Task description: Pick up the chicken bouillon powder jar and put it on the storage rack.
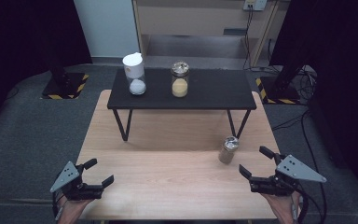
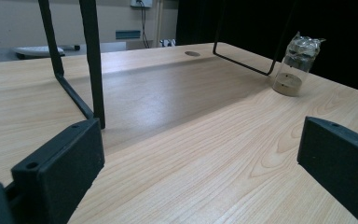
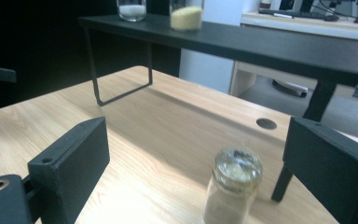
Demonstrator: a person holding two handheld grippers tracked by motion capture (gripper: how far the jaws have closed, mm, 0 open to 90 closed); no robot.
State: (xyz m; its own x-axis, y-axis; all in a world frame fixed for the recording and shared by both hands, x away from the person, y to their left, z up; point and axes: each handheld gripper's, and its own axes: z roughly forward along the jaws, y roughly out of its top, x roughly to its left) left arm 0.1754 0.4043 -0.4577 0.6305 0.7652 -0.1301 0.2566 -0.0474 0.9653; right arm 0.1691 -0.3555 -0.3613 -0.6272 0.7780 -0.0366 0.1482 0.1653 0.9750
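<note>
A small glass jar (image 1: 228, 149) with brownish powder and a shiny lid stands on the wooden table (image 1: 168, 177), right of centre. My right gripper (image 1: 251, 159) is open just right of it and a little nearer, not touching. In the right gripper view the jar (image 3: 232, 186) stands upright ahead, between the lines of the wide-apart jaws. My left gripper (image 1: 101, 171) is open and empty at the table's near left corner. From the left gripper view the jar (image 2: 298, 60) is far off at the upper right.
A low black shelf (image 1: 182, 93) on thin metal legs (image 2: 93, 60) spans the far half of the table. On it stand a white-capped jar of white powder (image 1: 134, 74) and a jar of yellow powder (image 1: 180, 80). A round cable hole (image 3: 265, 123) lies under the shelf.
</note>
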